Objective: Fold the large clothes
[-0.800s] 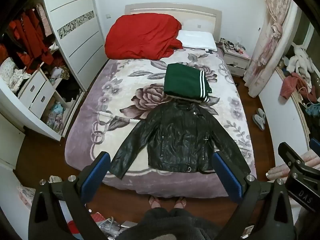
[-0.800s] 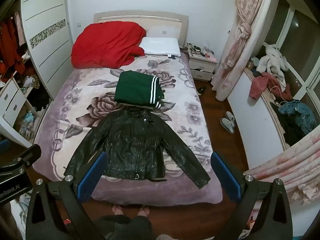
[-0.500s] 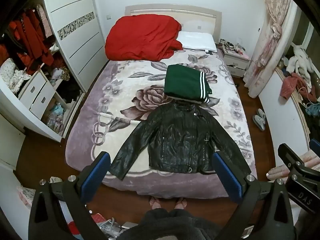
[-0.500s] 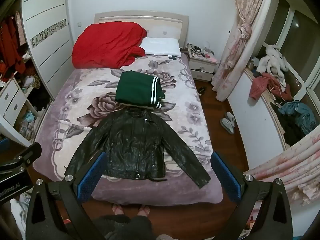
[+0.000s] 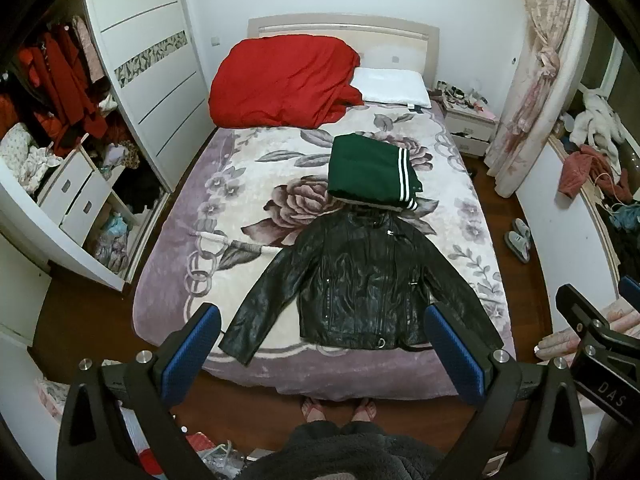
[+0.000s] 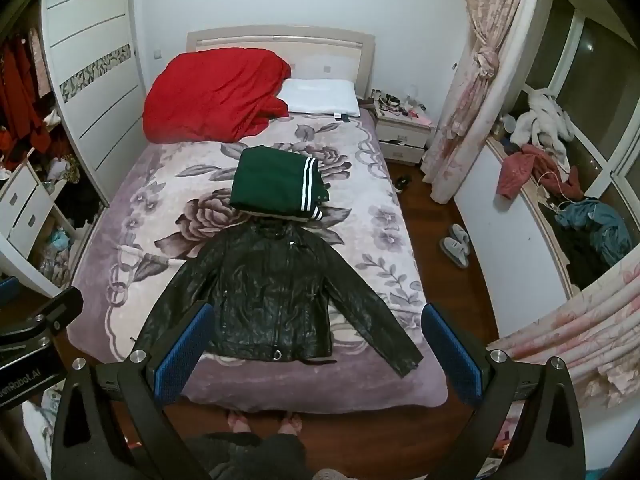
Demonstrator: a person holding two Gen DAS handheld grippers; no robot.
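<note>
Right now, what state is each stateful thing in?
black leather jacket: unfolded, flat, sleeves spread
green garment: folded, above the jacket's collar
left gripper: jaws open, empty
right gripper: jaws open, empty
wardrobe: open
red duvet: bunched at headboard

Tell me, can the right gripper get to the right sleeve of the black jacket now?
Probably yes: the right gripper is open and empty, and the sleeve lies flat and uncovered on the bed.

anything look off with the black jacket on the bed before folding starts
Mostly fine: the black jacket lies flat, front up, sleeves spread. Its collar touches or slips under the folded green garment, and a thin strap trails from the hem at the bed's near edge.
</note>
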